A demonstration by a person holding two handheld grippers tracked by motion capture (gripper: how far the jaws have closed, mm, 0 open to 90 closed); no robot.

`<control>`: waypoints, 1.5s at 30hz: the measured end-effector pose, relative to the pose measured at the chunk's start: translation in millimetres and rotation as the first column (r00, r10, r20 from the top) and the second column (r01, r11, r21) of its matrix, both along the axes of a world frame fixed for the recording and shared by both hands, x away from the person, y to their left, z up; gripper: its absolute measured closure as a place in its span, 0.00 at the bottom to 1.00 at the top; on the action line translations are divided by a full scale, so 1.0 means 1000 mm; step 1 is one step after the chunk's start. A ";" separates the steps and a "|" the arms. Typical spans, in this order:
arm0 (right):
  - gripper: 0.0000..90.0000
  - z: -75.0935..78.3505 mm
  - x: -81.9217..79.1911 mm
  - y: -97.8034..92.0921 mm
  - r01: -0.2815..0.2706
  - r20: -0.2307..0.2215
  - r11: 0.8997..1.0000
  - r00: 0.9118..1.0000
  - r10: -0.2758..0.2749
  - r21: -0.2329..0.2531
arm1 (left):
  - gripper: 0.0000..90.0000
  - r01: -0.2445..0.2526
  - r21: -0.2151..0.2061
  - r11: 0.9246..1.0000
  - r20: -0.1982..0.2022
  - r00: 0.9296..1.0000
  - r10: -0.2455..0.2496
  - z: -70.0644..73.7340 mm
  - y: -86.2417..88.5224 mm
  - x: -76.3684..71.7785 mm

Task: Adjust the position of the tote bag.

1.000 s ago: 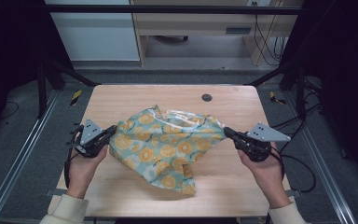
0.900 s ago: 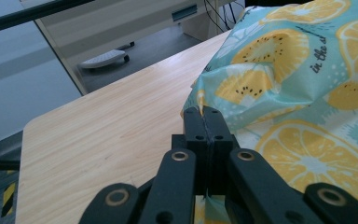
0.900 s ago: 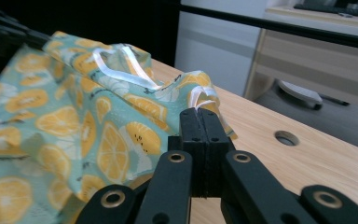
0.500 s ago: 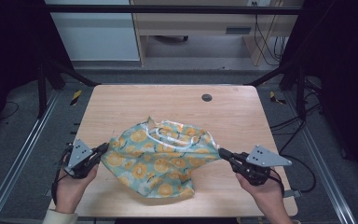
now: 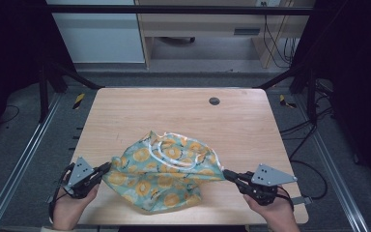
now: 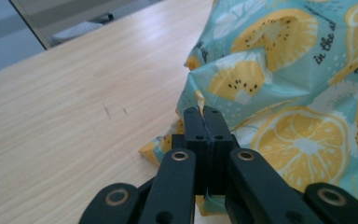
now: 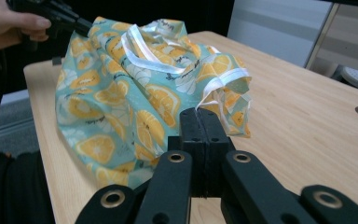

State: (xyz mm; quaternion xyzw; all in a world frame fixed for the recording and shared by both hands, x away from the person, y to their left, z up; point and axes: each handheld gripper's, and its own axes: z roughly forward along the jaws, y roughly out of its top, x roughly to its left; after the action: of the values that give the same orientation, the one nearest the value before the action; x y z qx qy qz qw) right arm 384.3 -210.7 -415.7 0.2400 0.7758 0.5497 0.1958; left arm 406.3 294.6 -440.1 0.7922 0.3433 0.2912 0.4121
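A teal cloth bag [image 5: 166, 169] printed with orange slices lies crumpled near the table's front edge, its white handles [image 5: 166, 147] on top. My left gripper [image 5: 107, 167] is shut on the bag's left edge; in the left gripper view the jaws [image 6: 204, 114] pinch a fold of the cloth bag [image 6: 289, 79]. My right gripper [image 5: 226, 173] is shut on the right edge. In the right gripper view the closed tips [image 7: 199, 114] clamp the bag [image 7: 130, 88] next to a white handle [image 7: 219, 84], and the other hand holds the left gripper [image 7: 51, 14] at the bag's far side.
The wooden table [image 5: 174, 111] has a round dark grommet [image 5: 214, 101] near its far edge. Metal frame rails [image 5: 19, 159] run along both sides on the floor. Cables [image 5: 304, 145] trail off to the right of the table.
Both grippers have pulled back toward the table's front edge, dragging the bag with them. The bag stays stretched between them, and both stay shut on it.
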 end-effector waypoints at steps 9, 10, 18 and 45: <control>1.00 -0.017 0.004 -0.003 -0.014 -0.059 0.998 0.998 0.010 -0.063 | 1.00 0.039 0.113 0.993 -0.076 0.997 -0.031 -0.013 -0.011 0.005; 1.00 -0.019 0.004 -0.003 -0.016 -0.067 0.998 0.998 0.011 -0.066 | 1.00 0.040 0.125 0.991 -0.081 0.996 -0.030 -0.014 -0.012 0.005; 1.00 -0.035 0.013 0.004 -0.007 -0.114 0.988 0.993 -0.010 -0.154 | 1.00 0.040 0.195 0.980 -0.096 0.995 -0.022 -0.020 -0.018 0.010; 0.99 -0.061 0.043 0.014 0.030 -0.200 0.967 0.976 -0.082 -0.252 | 0.98 0.051 0.293 0.955 -0.169 0.986 -0.001 -0.038 -0.034 0.037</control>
State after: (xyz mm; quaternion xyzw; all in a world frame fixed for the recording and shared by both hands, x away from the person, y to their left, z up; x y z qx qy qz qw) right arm 427.3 -197.1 -476.8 0.2922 0.8474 0.4145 0.1572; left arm 443.2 260.8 -478.2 0.8710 0.3185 0.2667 0.2624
